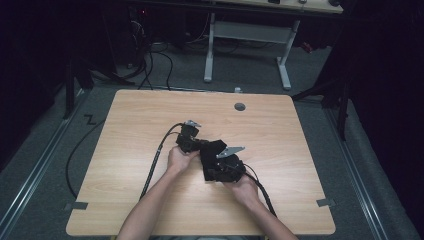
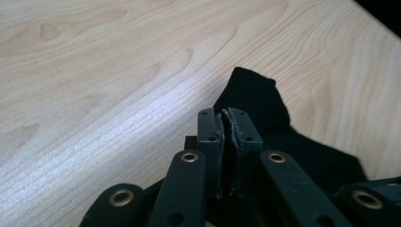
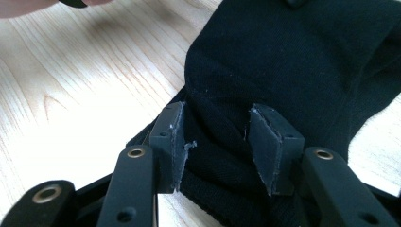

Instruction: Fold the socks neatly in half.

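A black sock lies bunched at the middle of the wooden table, held between both grippers. My left gripper comes at it from the left. In the left gripper view the left gripper is shut, with a thin edge of the sock pinched between its pads. My right gripper meets the sock from the near right. In the right gripper view the right gripper has its jaws pressed on a thick fold of the sock, which fills the gap between them.
A round grey grommet sits in the table near its far edge. Cables trail from both grippers toward the near edge. A white desk frame stands on the floor beyond the table. A hand shows at the top left of the right gripper view.
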{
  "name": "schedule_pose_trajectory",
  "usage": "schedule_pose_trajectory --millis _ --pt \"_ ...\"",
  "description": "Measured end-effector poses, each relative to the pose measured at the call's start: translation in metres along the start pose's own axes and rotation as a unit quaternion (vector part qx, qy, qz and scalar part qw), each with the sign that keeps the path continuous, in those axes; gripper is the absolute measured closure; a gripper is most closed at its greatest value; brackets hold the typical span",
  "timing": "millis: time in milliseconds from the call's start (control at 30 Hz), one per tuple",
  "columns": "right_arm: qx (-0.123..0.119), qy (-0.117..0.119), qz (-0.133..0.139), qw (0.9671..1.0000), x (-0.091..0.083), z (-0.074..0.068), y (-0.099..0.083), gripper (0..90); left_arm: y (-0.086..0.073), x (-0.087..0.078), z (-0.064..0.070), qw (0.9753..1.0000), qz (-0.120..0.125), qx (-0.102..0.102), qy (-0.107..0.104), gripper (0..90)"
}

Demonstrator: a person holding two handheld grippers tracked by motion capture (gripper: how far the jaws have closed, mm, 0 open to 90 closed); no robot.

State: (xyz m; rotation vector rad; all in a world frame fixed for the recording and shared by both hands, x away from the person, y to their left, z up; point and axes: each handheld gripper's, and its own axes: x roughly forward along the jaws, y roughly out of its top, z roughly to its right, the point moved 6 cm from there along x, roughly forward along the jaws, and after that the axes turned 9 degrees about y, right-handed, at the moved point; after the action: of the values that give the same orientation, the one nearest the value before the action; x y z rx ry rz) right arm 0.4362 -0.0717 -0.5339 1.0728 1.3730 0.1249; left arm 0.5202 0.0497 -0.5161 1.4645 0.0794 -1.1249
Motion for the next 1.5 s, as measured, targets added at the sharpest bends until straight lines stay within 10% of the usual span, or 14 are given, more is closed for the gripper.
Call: schedule_pose_trajectory --millis 867,1500 --pt "0.004 -0.034 0.034 0.9988 0.011 0.013 0.01 57.8 0.007 -0.04 0.038 0.9955 0.064 0.063 -0.029 85.7" --pt "-0.036 -0.042 0.027 0.9981 -0.017 -0.002 0.013 50.6 0.001 -0.034 0.016 0.9968 0.077 0.012 -0.015 85.8"
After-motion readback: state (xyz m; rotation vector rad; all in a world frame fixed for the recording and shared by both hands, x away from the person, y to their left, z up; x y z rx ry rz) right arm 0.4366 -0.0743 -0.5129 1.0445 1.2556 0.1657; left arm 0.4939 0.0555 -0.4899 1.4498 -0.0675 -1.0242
